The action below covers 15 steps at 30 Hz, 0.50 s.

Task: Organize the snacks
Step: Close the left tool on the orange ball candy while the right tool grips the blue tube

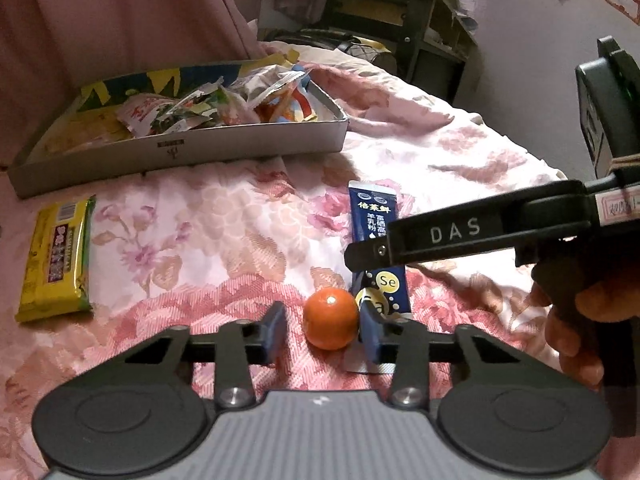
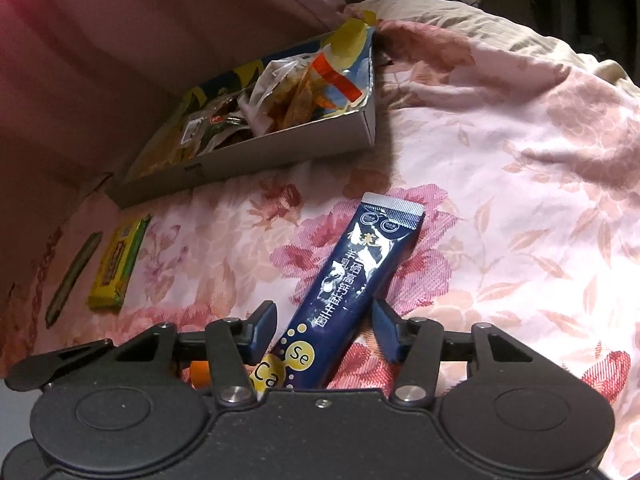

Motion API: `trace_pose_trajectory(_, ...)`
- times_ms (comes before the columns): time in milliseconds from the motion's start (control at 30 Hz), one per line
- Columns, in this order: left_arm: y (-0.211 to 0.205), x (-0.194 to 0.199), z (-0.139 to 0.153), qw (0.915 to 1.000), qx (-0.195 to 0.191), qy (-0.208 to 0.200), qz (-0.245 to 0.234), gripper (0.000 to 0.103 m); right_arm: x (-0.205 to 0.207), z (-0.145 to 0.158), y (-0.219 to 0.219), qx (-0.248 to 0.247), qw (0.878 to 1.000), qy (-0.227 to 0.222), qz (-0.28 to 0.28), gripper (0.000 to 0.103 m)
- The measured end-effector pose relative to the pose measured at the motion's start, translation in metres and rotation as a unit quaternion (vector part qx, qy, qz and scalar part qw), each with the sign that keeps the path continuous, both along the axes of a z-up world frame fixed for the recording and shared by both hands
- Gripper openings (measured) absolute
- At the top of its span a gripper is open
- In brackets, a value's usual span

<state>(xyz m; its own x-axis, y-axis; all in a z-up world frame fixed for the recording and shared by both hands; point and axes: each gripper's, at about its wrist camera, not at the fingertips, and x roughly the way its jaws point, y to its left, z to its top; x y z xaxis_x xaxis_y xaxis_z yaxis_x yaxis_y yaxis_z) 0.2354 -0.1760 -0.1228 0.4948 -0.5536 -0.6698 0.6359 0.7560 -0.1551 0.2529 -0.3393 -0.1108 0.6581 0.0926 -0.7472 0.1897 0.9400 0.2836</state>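
Left wrist view: left gripper (image 1: 323,330) bracketing orange ball (image 1: 330,319), not yet clamped; right gripper (image 2: 325,330) likewise astride blue sachet (image 2: 352,280), ready for far tray (image 1: 240,146).

Both grippers angled down, jaws part-open

Left gripper (image 1: 324,330) brackets the orange ball (image 1: 330,319); right gripper (image 2: 320,330) sits just right of it.

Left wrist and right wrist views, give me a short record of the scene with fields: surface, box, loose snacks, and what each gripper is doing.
surface: pink floral bedspread
box: open cardboard box, holding snack packets
loose snacks: yellow packet, orange ball, blue sachet
left gripper: around orange ball, not clamped
right gripper: straddling blue sachet, pads apart from it
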Motion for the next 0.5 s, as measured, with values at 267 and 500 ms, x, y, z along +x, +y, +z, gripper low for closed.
trace_pose_trajectory(267,0.0,-0.007,0.002,0.9999,0.006,-0.005,0.011,0.031,0.0,-0.002,0.003,-0.014,1.0,0.001,0.004,0.051)
trace_pose_trajectory(500,0.015,-0.015,0.007,0.999,0.009,0.001,0.045,0.031,-0.001,-0.001,0.009,-0.044,0.999,0.0,0.016,0.042)
